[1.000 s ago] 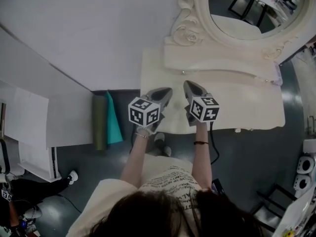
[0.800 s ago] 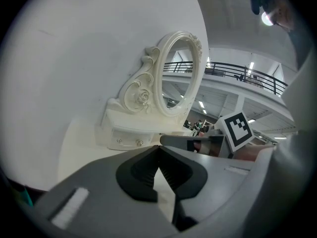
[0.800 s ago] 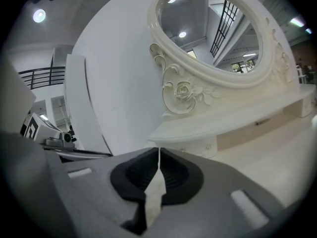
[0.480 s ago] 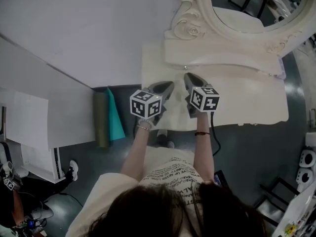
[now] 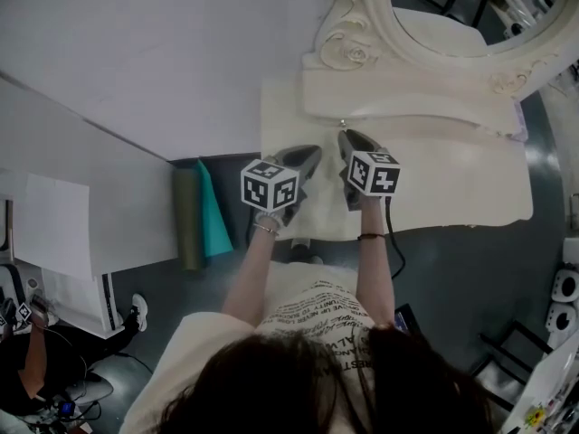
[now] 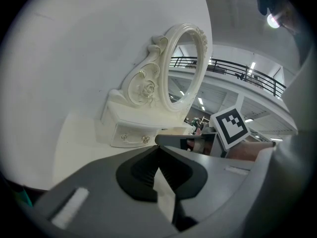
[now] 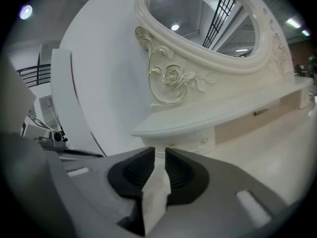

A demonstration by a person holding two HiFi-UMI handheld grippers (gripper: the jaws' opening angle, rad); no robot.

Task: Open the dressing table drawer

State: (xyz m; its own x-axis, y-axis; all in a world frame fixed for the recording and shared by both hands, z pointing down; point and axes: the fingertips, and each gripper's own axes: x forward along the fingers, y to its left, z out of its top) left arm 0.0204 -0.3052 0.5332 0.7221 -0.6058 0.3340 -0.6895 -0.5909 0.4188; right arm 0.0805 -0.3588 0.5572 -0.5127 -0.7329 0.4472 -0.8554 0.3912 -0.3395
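The white dressing table (image 5: 452, 183) carries an oval mirror (image 5: 461, 12) on a carved base. A small drawer (image 6: 132, 139) with two knobs sits under the mirror's left end; one knob (image 5: 342, 122) shows in the head view. My right gripper (image 5: 347, 137) hovers just short of that knob (image 7: 172, 147). Its jaws are opening, a narrow gap between them and nothing in it. My left gripper (image 5: 310, 155) hangs beside it to the left, over the tabletop, with its jaws shut and empty (image 6: 159, 147).
A beige panel (image 7: 257, 115) with a small handle runs along under the mirror's shelf. A green roll (image 5: 185, 220) and a teal sheet (image 5: 210, 220) stand on the floor left of the table. White wall panels (image 5: 81, 197) are at left.
Both grippers have edged forward over the tabletop toward the mirror's base, the right one coming closer to the knob.
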